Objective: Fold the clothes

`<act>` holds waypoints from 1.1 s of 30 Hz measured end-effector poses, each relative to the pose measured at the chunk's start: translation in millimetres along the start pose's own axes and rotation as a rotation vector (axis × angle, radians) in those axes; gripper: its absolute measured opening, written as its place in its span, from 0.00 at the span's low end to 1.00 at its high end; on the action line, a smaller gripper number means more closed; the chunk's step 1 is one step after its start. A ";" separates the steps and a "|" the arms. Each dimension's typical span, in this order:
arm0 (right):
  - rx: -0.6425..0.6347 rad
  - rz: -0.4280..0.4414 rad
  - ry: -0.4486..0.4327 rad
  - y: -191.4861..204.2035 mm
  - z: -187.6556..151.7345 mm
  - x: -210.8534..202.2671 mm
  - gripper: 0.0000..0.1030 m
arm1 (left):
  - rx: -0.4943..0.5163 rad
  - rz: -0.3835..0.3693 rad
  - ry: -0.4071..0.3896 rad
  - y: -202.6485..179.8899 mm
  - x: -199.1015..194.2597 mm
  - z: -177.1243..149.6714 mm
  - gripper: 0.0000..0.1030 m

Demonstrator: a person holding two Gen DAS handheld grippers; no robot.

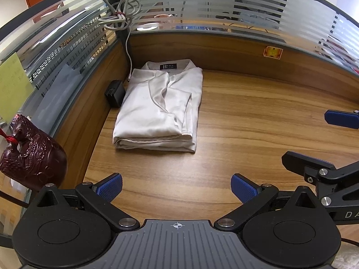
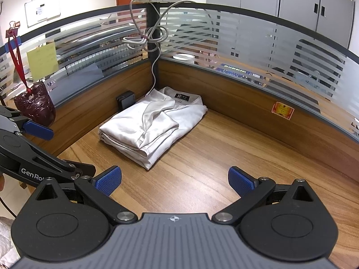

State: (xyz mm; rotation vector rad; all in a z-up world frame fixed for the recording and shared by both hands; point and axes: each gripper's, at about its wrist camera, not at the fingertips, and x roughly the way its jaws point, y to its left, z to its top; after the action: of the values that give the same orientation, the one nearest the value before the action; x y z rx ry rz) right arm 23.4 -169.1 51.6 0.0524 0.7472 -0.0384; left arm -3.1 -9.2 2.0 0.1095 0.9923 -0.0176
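A white shirt [image 1: 157,109] lies folded into a neat rectangle in the far left corner of the wooden desk [image 1: 258,116], collar and label toward the partition. From the right wrist view the same shirt [image 2: 152,123] sits ahead and left. My left gripper [image 1: 176,188] is open above bare desk, short of the shirt's near edge, nothing between its blue pads. My right gripper [image 2: 175,180] is open too, also over bare wood and apart from the shirt. Each gripper shows at the edge of the other's view: the right gripper [image 1: 314,139] and the left gripper [image 2: 38,148].
A black charger block [image 1: 115,93] stands against the left partition beside the shirt, with a grey cable [image 1: 129,51] hanging down to it. A dark red carved ornament [image 1: 31,154] hangs at the left. Striped glass partitions [image 2: 269,51] wall the desk's back and left.
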 end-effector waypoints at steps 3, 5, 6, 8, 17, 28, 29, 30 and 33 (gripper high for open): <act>-0.001 -0.003 0.003 -0.4 0.6 -0.3 0.99 | 0.004 0.002 -0.001 -0.9 0.1 0.2 1.00; -0.002 -0.004 0.006 0.2 0.9 -0.3 0.99 | 0.004 0.001 0.000 -0.8 0.1 0.1 1.00; -0.003 -0.005 0.007 0.7 1.1 0.0 0.99 | 0.003 0.001 0.001 -0.4 0.1 0.1 1.00; -0.003 -0.006 0.008 1.5 1.0 0.5 0.99 | 0.003 0.003 0.003 0.0 0.5 0.0 1.00; 0.017 -0.017 0.017 -1.4 0.0 0.3 0.99 | 0.010 0.004 0.019 -0.2 4.8 1.7 1.00; 0.014 -0.022 0.026 -0.8 1.4 3.2 0.99 | 0.013 0.000 0.031 1.1 8.0 3.4 1.00; 0.014 -0.022 0.027 -0.7 1.6 3.5 0.99 | 0.012 0.000 0.031 1.1 8.1 3.4 1.00; 0.014 -0.022 0.028 -0.6 1.9 3.8 0.99 | 0.012 0.001 0.031 1.1 8.0 3.5 1.00; 0.014 -0.023 0.030 -0.2 2.4 4.4 0.99 | 0.011 0.002 0.032 1.8 8.2 4.1 1.00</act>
State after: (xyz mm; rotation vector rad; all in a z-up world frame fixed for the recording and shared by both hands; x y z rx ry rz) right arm 28.2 -169.6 50.3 0.0580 0.7779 -0.0646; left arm 5.0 -7.6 -2.5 0.1210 1.0243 -0.0199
